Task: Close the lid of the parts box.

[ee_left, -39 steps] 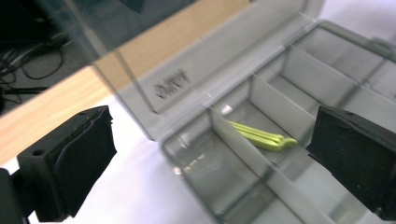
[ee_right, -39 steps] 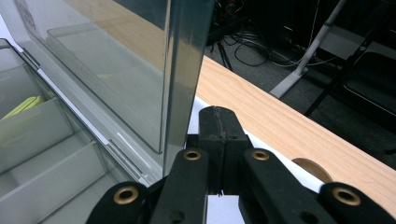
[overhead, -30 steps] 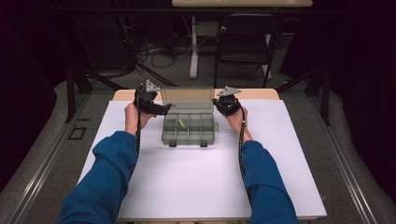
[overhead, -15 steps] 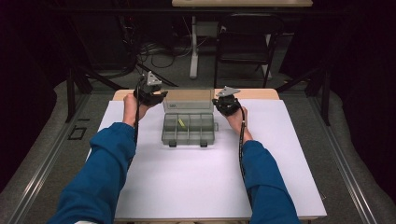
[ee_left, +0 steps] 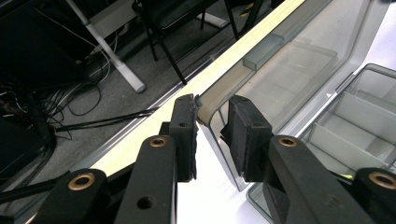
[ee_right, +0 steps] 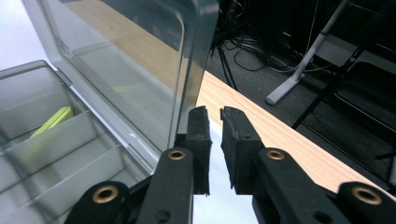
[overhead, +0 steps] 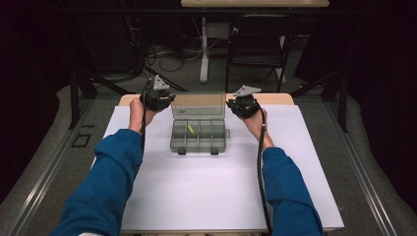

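Organizer box (overhead: 199,135) sits centre of white mat (overhead: 206,191), yellow piece (overhead: 191,129) in a back compartment, clear lid (overhead: 198,105) upright at 12 o'clock. L gripper (ee_left: 212,133) at box's 10 o'clock: jaws just closing, lid's corner edge between pads, not clamped yet. R gripper (ee_right: 215,140) at 2 o'clock: jaws just opening, narrow gap, nothing in it, just beside lid's edge.
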Motion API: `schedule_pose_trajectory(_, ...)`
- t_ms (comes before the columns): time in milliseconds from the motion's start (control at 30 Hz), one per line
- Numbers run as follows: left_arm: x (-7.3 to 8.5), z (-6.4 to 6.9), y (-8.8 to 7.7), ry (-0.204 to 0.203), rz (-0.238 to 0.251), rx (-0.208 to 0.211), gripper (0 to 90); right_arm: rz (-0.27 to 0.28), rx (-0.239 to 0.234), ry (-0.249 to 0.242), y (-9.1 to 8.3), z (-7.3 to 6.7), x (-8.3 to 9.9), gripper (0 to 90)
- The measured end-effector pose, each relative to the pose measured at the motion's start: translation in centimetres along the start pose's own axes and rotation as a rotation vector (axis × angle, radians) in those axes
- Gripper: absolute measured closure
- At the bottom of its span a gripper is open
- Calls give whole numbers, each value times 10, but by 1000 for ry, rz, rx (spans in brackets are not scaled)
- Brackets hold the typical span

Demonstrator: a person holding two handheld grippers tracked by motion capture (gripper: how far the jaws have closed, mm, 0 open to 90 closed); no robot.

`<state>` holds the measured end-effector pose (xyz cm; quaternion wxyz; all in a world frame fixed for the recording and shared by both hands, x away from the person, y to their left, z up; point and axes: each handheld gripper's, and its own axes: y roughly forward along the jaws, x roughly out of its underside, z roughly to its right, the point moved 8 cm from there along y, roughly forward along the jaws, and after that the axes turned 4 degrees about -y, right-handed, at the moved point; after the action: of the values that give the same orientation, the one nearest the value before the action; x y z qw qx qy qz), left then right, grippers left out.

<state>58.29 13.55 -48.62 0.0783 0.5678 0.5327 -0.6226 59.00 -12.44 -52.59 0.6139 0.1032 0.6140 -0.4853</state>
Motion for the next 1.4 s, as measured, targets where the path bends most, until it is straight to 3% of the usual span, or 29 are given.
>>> schedule_pose_trajectory(267,0,0,0,-2,-2,3,729,0,-52,-24,-18,-6,-12,698)
schedule_pose_trajectory(533,0,0,-1,1,-6,3,733,-10,-57,-19,-13,-10,-28,671)
schedule_pose_trajectory(767,1,0,-2,-3,-8,10,734,-19,-39,11,-6,-8,-40,726)
schedule_pose_trajectory(967,3,3,-6,-13,-5,28,741,-14,-44,27,-9,-10,-38,746)
schedule_pose_trajectory(1400,11,13,-19,-4,24,47,752,-9,-32,-9,-22,-22,-34,756)
